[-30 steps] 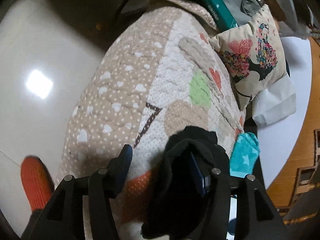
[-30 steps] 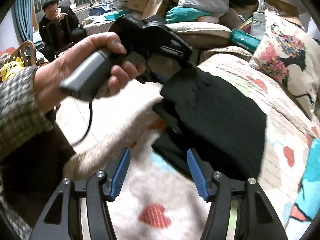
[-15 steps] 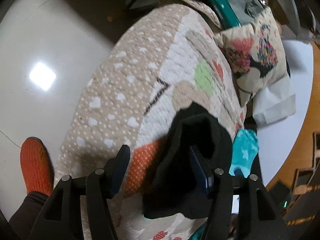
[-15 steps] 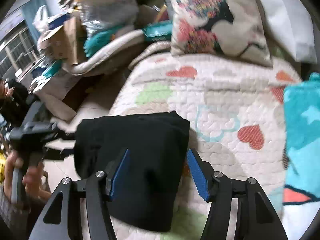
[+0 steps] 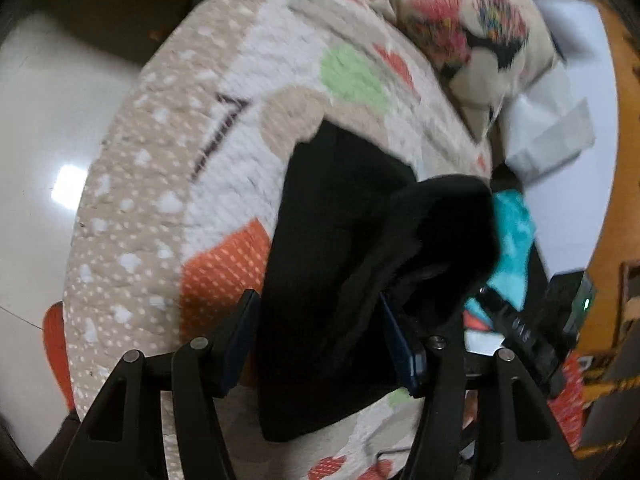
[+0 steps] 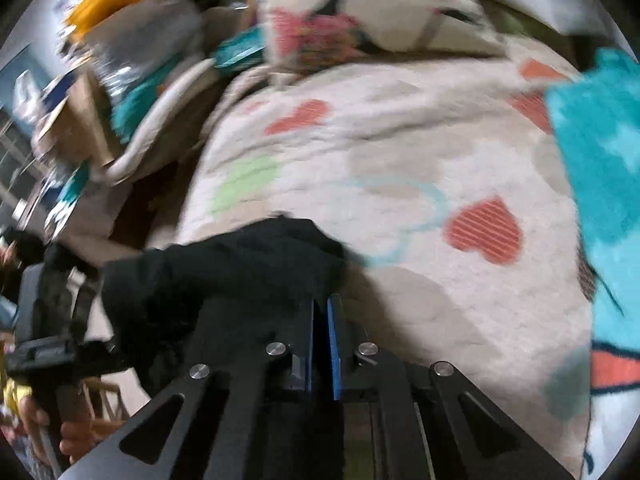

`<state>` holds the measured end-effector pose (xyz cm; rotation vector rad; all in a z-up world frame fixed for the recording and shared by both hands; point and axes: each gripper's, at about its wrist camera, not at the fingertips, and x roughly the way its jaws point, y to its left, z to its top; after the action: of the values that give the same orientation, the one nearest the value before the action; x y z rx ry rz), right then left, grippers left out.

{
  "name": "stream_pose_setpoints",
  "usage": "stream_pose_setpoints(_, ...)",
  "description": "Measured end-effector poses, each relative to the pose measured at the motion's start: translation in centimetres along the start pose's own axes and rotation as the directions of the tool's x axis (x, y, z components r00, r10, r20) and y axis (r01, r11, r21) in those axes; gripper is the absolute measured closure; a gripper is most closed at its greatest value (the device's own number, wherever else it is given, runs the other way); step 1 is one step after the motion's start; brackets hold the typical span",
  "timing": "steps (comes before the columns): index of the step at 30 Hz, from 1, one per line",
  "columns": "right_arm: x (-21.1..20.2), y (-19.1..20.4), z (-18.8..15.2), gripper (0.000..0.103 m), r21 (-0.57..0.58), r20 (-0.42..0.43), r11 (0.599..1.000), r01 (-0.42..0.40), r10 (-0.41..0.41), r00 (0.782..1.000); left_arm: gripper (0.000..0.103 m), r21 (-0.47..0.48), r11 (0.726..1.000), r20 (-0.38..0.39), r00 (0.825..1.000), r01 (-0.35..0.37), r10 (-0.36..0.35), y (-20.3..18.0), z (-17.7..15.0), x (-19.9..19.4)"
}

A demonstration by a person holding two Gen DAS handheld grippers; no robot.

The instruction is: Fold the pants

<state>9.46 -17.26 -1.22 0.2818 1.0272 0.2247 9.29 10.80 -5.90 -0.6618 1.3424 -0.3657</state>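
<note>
The black pants (image 5: 332,248) lie folded in a bundle on the quilt (image 5: 224,184) with heart patches. My left gripper (image 5: 320,328) is open, its jaws on either side of the bundle's near end. A fold of the pants bulges over its right finger (image 5: 400,344). In the right wrist view the pants (image 6: 224,280) sit at the lower left. My right gripper (image 6: 320,312) is shut, its blue pads almost together at the pants' right edge; whether cloth is pinched between them is hidden.
A patterned pillow (image 5: 472,36) and a teal cloth (image 5: 516,236) lie at the quilt's far side. The shiny white floor (image 5: 36,128) is to the left of the bed. Boxes and bags (image 6: 100,64) are piled beyond the bed.
My right gripper has shut and moved down to the pants' edge. The left gripper has moved closer over the bundle, which now lies flatter on the quilt.
</note>
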Motion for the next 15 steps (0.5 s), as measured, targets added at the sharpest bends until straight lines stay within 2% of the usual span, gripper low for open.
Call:
stream_pose_setpoints(2, 0.3, -1.3, -0.3, 0.095, 0.035, -0.007, 0.999, 0.026, -0.026, 1.000, 0.043, 0.007, 0.999, -0.013, 0.999, -0.051, 0.051, -0.1, -0.2, 0.6)
stream_pose_setpoints(5, -0.5, -1.4, -0.2, 0.092, 0.045, -0.005, 0.999, -0.008, 0.008, 1.000, 0.043, -0.031, 0.999, -0.016, 0.999, -0.034, 0.033, 0.7, 0.0, 0.1)
stream_pose_setpoints(8, -2.1, -0.4, 0.5, 0.084, 0.020, 0.053, 1.000, 0.012, -0.013, 0.999, 0.043, -0.056, 0.997, 0.040, 0.998, -0.048, 0.051, 1.5, 0.5, -2.0)
stream_pose_setpoints(9, -3.1, 0.4, 0.8, 0.080, -0.001, 0.093, 1.000, 0.009, -0.009, 0.996, 0.043, -0.068, 0.997, 0.059, 0.997, -0.046, 0.050, 1.8, 0.6, -2.7)
stream_pose_setpoints(11, -3.6, 2.1, 1.2, 0.079, -0.049, 0.119, 0.999, -0.021, 0.027, 0.992, 0.043, -0.117, 0.993, 0.104, 0.994, -0.017, 0.029, 2.6, 1.1, -4.0)
stream_pose_setpoints(13, -3.3, 4.8, 1.5, 0.079, -0.128, 0.093, 0.989, -0.067, 0.080, 0.993, 0.043, -0.179, 0.984, 0.152, 0.988, 0.008, 0.020, 3.7, 1.5, -5.2)
stream_pose_setpoints(15, -1.8, 7.8, 1.4, 0.079, -0.200, 0.029, 0.972, -0.121, 0.129, 0.991, 0.043, -0.234, 0.972, 0.193, 0.981, 0.026, 0.020, 4.6, 1.7, -6.1)
